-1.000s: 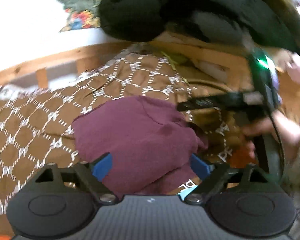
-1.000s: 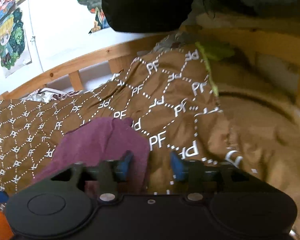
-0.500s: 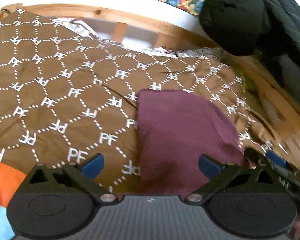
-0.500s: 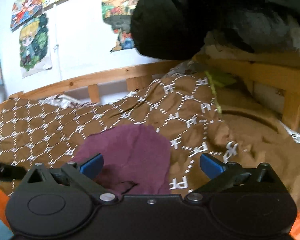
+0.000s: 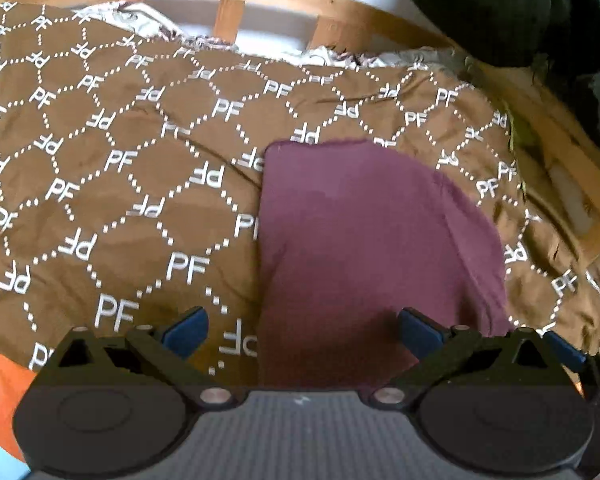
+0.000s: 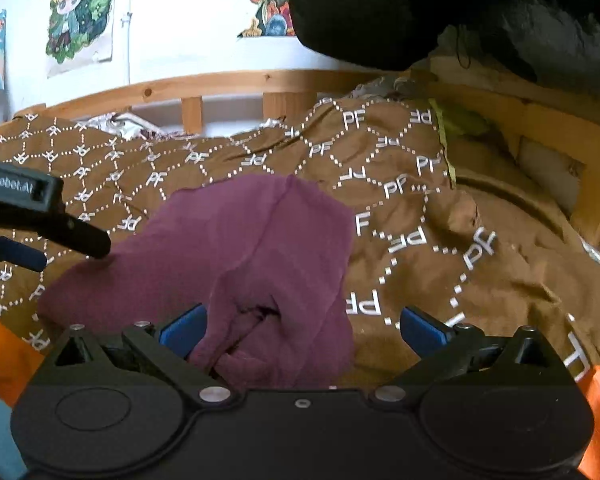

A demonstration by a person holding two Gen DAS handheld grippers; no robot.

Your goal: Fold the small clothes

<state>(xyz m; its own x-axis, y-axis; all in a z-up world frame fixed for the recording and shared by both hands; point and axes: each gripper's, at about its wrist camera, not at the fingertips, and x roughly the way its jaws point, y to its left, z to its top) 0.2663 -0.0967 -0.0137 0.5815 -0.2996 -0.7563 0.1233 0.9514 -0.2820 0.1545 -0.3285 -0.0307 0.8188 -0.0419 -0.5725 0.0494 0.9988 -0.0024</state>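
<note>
The maroon garment [image 5: 364, 240] lies folded on the brown patterned bedspread [image 5: 120, 184], toward its right edge near the wooden bed frame [image 5: 340, 4]. A second ago the right gripper [image 6: 300, 328] had its fingers nearly together at the cloth's corner; now its blue fingers stand wide apart, the bunched near edge loose between them. The left gripper [image 5: 302, 328], fingers likewise spread and holding nothing, has swung from above the cloth to its left edge.
</note>
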